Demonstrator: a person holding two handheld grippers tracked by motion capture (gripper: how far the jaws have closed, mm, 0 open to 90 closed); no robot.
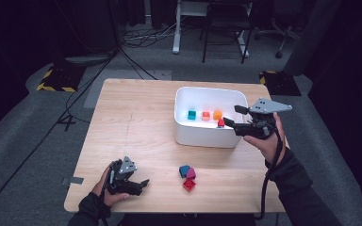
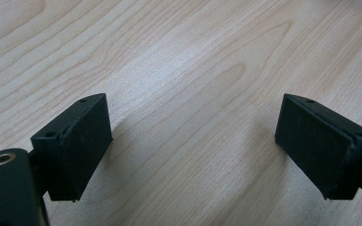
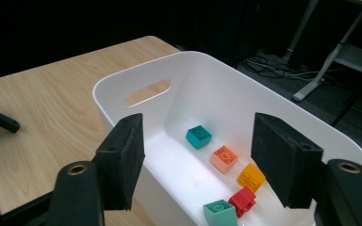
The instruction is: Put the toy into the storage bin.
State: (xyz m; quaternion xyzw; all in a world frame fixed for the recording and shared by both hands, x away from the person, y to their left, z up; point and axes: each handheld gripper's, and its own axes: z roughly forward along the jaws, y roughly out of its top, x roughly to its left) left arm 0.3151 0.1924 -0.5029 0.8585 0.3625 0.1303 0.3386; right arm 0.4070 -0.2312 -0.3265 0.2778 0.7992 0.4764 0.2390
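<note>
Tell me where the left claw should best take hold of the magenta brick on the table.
Probably from above, jaws closing on two opposite flat sides of the magenta brick. It leans against the blue brick and the red brick, so the free right-hand side and top are easiest to reach. The left claw is open beside the cluster; a nudge apart first may help.

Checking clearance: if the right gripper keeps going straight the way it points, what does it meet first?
Probably the inside of the white bin: the right gripper, jaws open, points down into it, toward the teal block and peach block on the floor. Depth is unclear.
</note>
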